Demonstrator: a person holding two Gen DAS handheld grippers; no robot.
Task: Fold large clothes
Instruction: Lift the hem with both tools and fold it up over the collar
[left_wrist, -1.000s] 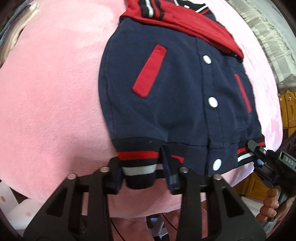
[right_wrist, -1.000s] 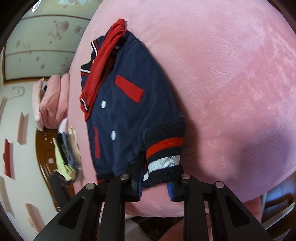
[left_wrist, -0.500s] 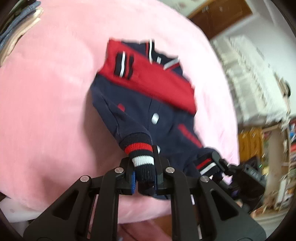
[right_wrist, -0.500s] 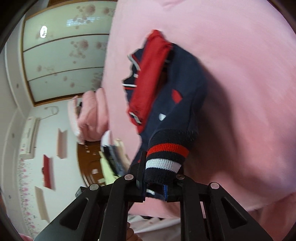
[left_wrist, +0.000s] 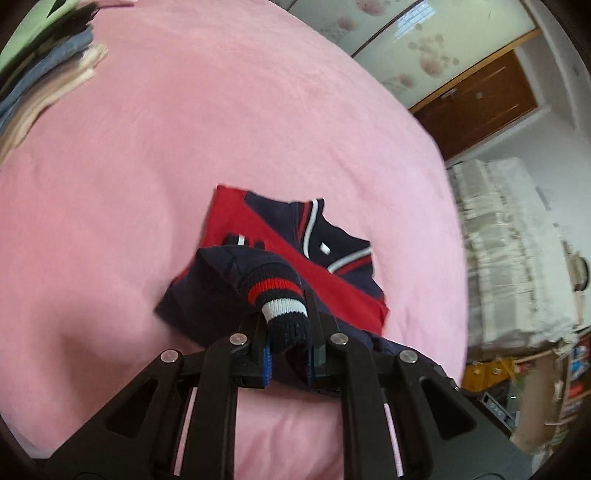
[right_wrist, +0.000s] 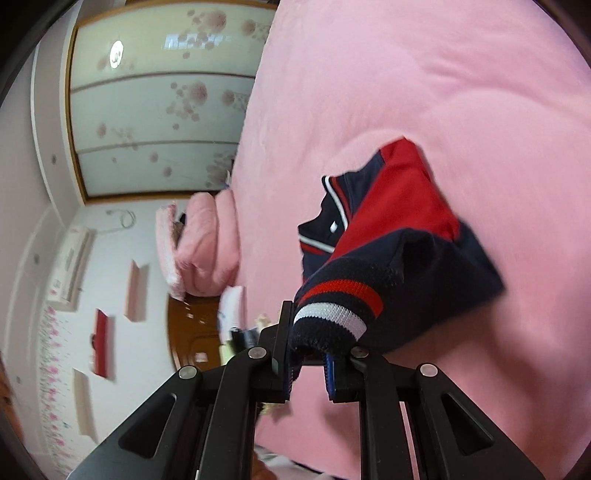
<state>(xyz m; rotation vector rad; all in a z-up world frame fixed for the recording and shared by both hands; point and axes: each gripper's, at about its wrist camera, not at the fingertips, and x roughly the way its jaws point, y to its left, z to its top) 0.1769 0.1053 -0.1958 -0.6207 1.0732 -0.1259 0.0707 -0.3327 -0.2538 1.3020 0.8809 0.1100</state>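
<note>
Navy-and-red knit varsity jacket (left_wrist: 295, 258) lies at the centre of the left wrist frame on the pink plush bedspread (left_wrist: 184, 129), its lower part lifted and doubled up toward the white-striped collar. The left gripper (left_wrist: 289, 354), at lower centre of that frame, has its jaws narrowed onto the jacket's ribbed hem band with red and white stripes (left_wrist: 280, 310), having just been closing on it. In the right wrist view the right gripper (right_wrist: 309, 369), at lower centre, likewise pinches the other corner of the striped hem between narrow jaws, the jacket hanging to the right of centre. Folded clothes in a stack (left_wrist: 44, 70) sit at upper left of the left wrist frame
</note>
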